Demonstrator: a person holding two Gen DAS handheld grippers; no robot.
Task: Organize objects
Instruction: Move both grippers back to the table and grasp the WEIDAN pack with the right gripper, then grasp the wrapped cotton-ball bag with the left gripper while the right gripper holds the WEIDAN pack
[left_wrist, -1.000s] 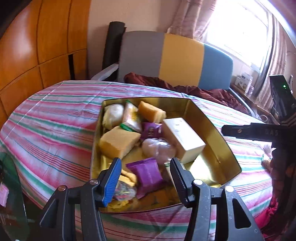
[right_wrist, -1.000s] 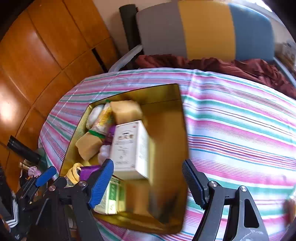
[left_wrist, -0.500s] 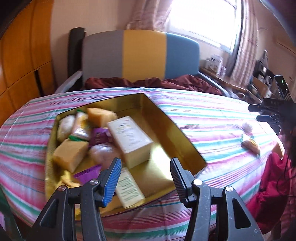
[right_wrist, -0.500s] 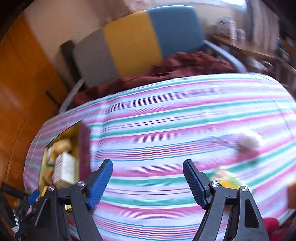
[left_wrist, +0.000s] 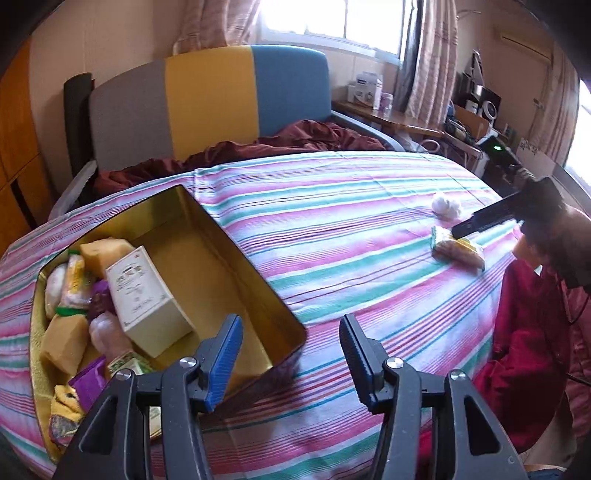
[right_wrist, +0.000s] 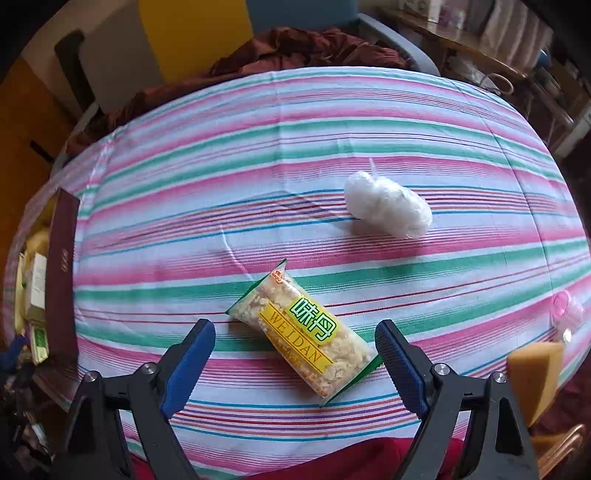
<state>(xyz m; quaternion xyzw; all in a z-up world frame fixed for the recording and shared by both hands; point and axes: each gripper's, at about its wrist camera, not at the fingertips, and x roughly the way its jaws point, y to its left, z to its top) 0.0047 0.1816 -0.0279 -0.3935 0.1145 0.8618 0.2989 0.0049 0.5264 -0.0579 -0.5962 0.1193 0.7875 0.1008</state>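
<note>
The left wrist camera looks slantwise down across the striped tabletop (left_wrist: 332, 236) toward the window, with the gold tin (left_wrist: 236, 258) close at its lower left. The right wrist camera points far more steeply down, close above a snack packet (right_wrist: 306, 332) and a white wrapped bundle (right_wrist: 388, 206). Both views share that packet (left_wrist: 458, 251), the bundle (left_wrist: 447, 206), the tin (right_wrist: 62, 277) and the colour-blocked chair (left_wrist: 207, 103).

Tin's (right_wrist: 61, 266) contents mostly hidden
</note>
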